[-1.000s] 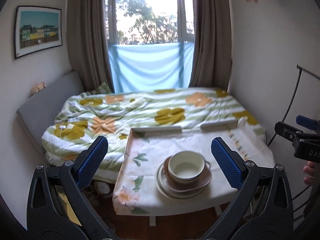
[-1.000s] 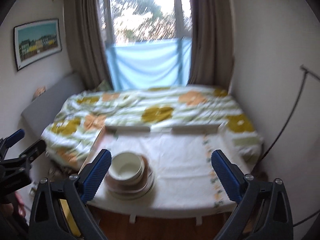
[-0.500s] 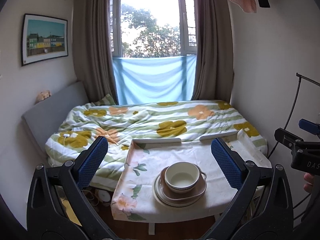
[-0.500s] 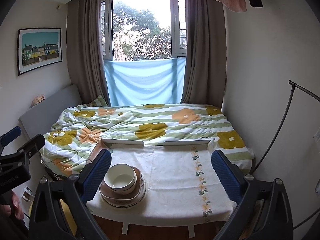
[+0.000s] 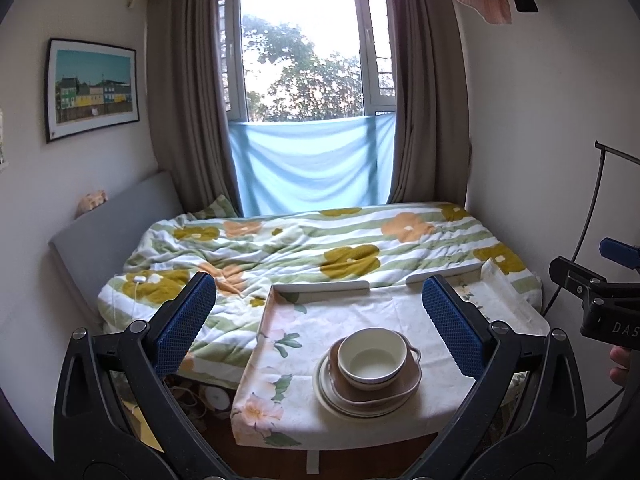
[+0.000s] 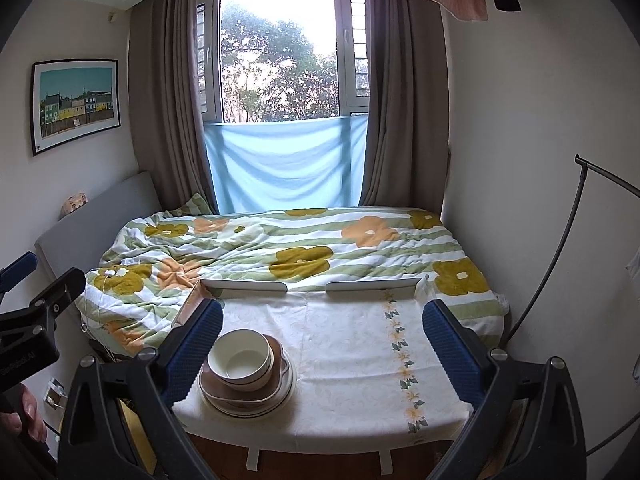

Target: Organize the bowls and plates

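Crockery nested in one pile on the table, both grippers spread and held back

The cream bowl (image 5: 372, 358) sits mouth-up in a brown dish (image 5: 376, 390) on pale plates (image 5: 326, 394), lower centre of the left view, at the near edge of the clothed table (image 5: 348, 312); being round, the pile has no long axis, only an upright one. Left gripper (image 5: 320, 320) and right gripper (image 6: 322, 340) gape, holding nothing. The pile fits either crockery waiting to be sorted or crockery already tidied, so no next move is settled

Daylit window (image 5: 304, 52) between brown curtains (image 5: 184, 92) above a flower-quilted bed (image 5: 320, 248).
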Demonstrator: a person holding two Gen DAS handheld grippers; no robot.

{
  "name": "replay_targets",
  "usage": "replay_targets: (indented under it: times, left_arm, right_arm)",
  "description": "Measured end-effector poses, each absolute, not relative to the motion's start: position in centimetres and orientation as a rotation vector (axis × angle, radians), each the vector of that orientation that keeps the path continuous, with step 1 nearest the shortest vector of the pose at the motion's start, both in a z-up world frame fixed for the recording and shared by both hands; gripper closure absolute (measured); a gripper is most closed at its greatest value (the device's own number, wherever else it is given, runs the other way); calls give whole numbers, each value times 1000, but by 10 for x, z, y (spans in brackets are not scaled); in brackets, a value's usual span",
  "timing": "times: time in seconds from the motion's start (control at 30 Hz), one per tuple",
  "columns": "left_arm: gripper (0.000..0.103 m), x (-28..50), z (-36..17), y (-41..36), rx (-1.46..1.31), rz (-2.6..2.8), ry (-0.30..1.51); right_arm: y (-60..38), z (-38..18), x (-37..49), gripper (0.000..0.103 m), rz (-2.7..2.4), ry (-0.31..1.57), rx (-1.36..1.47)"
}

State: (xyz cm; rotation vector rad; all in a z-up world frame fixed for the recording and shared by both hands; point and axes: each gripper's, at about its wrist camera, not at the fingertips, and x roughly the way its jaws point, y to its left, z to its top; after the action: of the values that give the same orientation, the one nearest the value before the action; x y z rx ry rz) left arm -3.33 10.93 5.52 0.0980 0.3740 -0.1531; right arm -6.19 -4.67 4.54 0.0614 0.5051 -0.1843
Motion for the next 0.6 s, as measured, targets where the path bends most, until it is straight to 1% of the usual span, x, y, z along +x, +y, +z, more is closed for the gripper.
replay_targets:
  times: [0.6]
  left_arm:
    - [0, -35, 53, 112, 80, -159, 379]
  right_arm:
    - [-45, 43, -62, 3, -195, 519, 65]
